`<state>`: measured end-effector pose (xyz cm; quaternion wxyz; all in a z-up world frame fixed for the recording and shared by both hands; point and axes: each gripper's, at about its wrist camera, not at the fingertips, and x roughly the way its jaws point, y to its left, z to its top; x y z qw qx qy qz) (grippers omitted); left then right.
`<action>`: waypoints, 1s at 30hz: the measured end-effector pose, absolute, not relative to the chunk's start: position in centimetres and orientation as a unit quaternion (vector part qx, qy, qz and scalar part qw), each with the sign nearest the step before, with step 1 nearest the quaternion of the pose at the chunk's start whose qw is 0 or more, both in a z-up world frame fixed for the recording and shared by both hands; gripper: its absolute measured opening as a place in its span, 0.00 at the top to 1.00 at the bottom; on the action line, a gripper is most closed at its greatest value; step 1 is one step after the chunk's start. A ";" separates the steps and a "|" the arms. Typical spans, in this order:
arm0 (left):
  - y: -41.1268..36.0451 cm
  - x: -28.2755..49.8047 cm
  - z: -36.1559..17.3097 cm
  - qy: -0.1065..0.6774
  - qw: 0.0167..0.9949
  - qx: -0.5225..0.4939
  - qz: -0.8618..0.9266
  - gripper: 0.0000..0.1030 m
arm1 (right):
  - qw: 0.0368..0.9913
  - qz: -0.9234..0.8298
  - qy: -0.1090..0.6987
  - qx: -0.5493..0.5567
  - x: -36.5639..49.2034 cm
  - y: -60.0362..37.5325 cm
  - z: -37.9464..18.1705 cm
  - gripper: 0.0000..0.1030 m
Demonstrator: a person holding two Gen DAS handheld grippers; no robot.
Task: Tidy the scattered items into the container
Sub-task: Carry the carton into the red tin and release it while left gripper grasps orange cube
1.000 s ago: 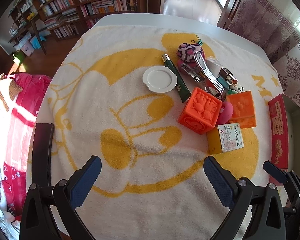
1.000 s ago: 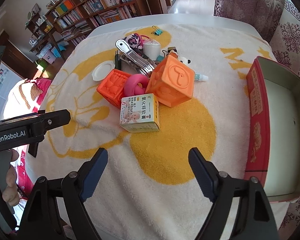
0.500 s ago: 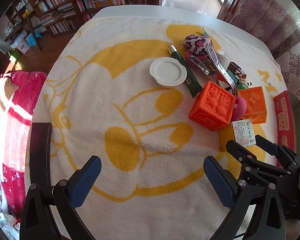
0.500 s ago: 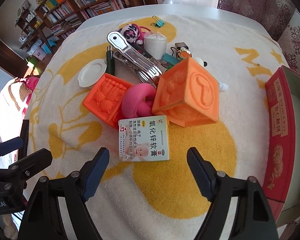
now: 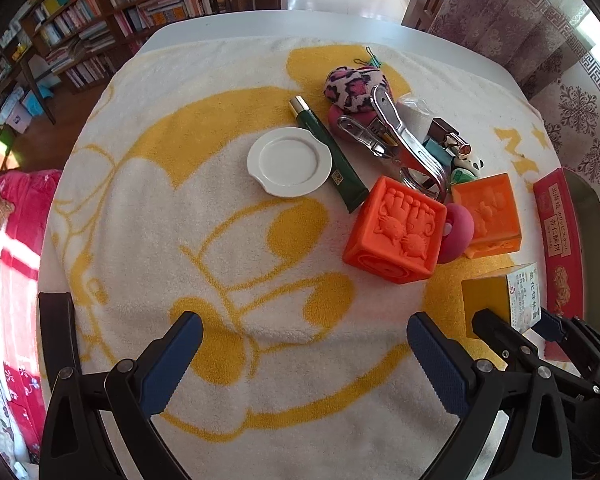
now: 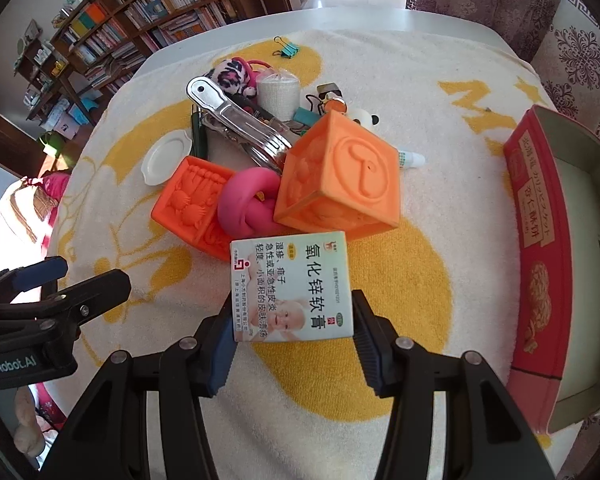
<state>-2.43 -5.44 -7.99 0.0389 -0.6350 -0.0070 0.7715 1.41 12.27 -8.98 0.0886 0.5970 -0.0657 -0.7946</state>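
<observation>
Small white-and-yellow cardboard ointment box (image 6: pixel 291 288) printed with green Chinese characters and a baby's picture, lying on the yellow-patterned cream towel (image 6: pixel 440 184) spread over the desk, just in front of the toy pile. Seen from the left wrist view, same box (image 5: pixel 500 304) showing a plain yellow side and a printed white face.

Right claw (image 6: pixel 294 344) pointing steeply down, jaws closing around the near end of the ointment box, a finger at each side of it; pads at or nearly at the cardboard, firm pressing not yet certain. Left claw (image 5: pixel 304 352) also aimed steeply down over bare towel, spread wide with nothing between the blue pads.

Open red rectangular tin with a grey inside (image 6: pixel 540 240) standing at the right edge of the towel, well apart from the box.

In the pile: 2 orange embossed soft cubes, the larger one (image 6: pixel 340 176) touching the far edge of the ointment box, the smaller one (image 6: pixel 192 204) left of it; 1 pink knotted rubber ring (image 6: pixel 248 204) between the 2 cubes; 1 large shiny metal clip (image 6: pixel 236 120) behind; 1 white round plastic lid (image 5: pixel 290 161); 1 dark green tube (image 5: pixel 332 160) just beside the lid; 1 pink leopard-print plush piece (image 5: pixel 354 88); 1 white gauze roll (image 6: pixel 279 96); 1 small panda figure (image 5: pixel 468 162); 1 green binder clip (image 6: pixel 286 50) apart at the far side.
</observation>
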 end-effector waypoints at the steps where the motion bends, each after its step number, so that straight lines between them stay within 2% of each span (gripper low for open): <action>1: -4.9 -2.8 -8.2 -0.004 0.048 -0.634 0.771 0.00 | 0.085 -0.797 -0.068 0.594 1.7 12.6 -8.5 0.45; 10: -1.4 -5.6 -11.4 0.033 0.110 -0.641 0.759 0.00 | 0.053 -0.805 -0.101 0.582 3.3 15.0 -6.1 0.45; 18: -1.3 -8.1 -14.5 0.010 0.125 -0.672 0.730 0.00 | 0.038 -0.809 -0.103 0.578 4.2 15.0 -6.1 0.45; 24: -0.2 -8.1 -15.0 0.074 0.108 -0.660 0.740 0.00 | 0.034 -0.805 -0.105 0.583 4.7 14.9 -6.6 0.45; 30: -1.1 -6.5 -14.5 0.075 0.125 -0.610 0.779 0.00 | 0.040 -0.807 -0.106 0.580 4.8 14.7 -6.6 0.45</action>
